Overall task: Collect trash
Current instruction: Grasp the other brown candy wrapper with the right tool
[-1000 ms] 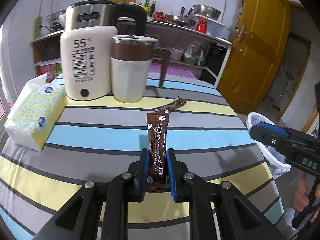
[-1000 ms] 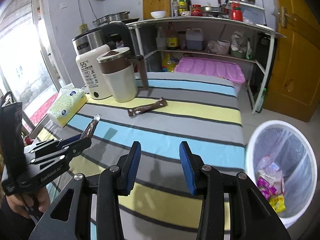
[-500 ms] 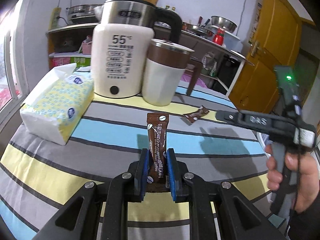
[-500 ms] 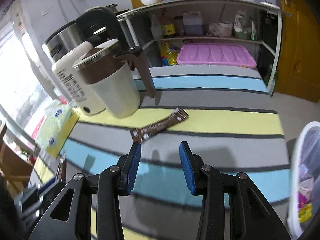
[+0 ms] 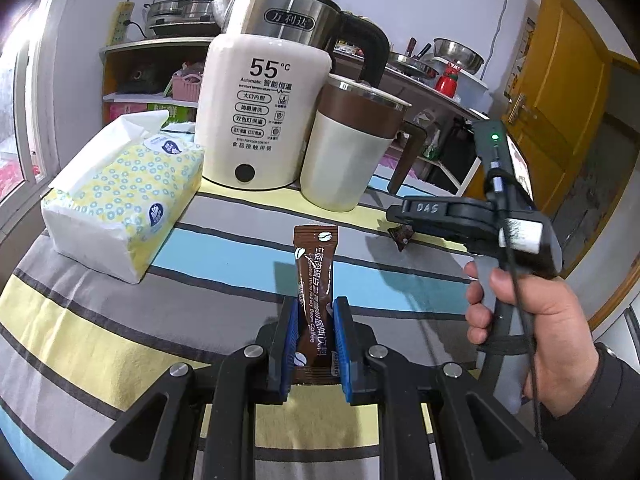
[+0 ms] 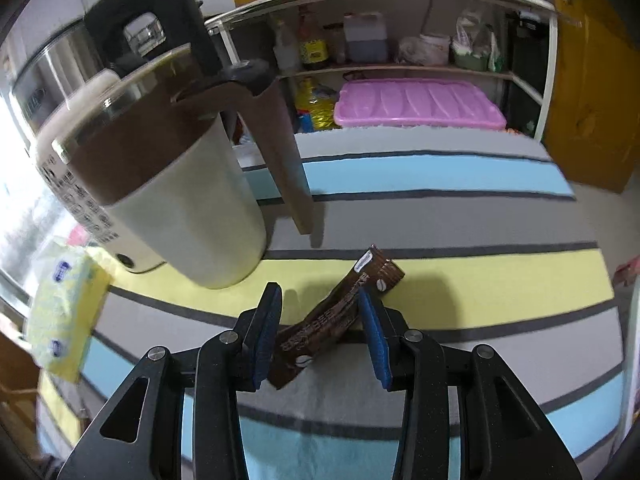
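Note:
My left gripper (image 5: 314, 320) is shut on a brown coffee sachet (image 5: 314, 276) and holds it upright above the striped tablecloth (image 5: 120, 320). A second brown coffee sachet (image 6: 340, 308) lies flat on the cloth, between the open blue pads of my right gripper (image 6: 320, 320), which straddles it low over the table. In the left wrist view the right gripper (image 5: 404, 214) hovers over that sachet (image 5: 401, 236), most of it hidden beneath the tool.
A white kettle (image 5: 260, 112) and a brown-and-white mug (image 5: 348, 148) stand at the back of the table. A tissue pack (image 5: 120, 196) lies at the left. Shelves with a pink lid (image 6: 416, 104) stand beyond the table's far edge. A yellow door (image 5: 560, 92) is at the right.
My right gripper has moved forward and down over the table until its open pads straddle the lying sachet. My left gripper still holds its sachet and has swung slightly left.

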{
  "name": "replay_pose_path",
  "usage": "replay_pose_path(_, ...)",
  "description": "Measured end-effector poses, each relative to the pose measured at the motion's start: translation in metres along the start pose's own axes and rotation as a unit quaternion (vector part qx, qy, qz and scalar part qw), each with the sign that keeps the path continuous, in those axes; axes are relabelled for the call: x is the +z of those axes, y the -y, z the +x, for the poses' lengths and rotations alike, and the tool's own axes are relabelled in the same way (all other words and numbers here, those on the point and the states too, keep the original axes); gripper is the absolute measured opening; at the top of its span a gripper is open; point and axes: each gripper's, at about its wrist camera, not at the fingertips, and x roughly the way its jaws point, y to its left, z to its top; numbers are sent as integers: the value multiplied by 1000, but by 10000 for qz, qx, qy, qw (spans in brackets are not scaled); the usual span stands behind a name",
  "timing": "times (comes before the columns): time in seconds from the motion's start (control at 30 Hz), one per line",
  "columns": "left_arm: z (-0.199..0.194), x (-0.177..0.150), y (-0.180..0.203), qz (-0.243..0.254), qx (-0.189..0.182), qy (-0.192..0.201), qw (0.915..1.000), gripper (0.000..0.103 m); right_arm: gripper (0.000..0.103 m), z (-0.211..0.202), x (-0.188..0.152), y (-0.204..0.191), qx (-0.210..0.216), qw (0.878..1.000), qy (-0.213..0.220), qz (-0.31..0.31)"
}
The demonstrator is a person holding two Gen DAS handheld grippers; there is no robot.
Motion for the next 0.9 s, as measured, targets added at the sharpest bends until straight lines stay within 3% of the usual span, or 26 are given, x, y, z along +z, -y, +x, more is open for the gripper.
replay_pose_path(0.17,-1,-1,0,4,-16,-2,10000,18,40,-7,-14,10,-162,9996,-82,-196)
replay_pose_path(0.2,0,0,0,4,-16,-8,10000,18,37,-9,-16,12,-138,9996,-82,-224)
replay_pose_path(0.23,0,0,1,1,-14,-13,10000,18,28,-10,-17,13,-169,9995,-83,-265)
replay_pose_path(0.3,0,0,1,-3,-9,-14,10000,18,22,-12,-20,18,-205,9992,-91,-334)
replay_pose_path(0.63,1,-3,9,62,7,-76,10000,18,21,-30,-36,30,232,9987,-133,-425)
replay_pose_path(0.9,-4,-10,29,186,-4,-125,9997,18,21,-69,-62,44,455,9981,-20,-419)
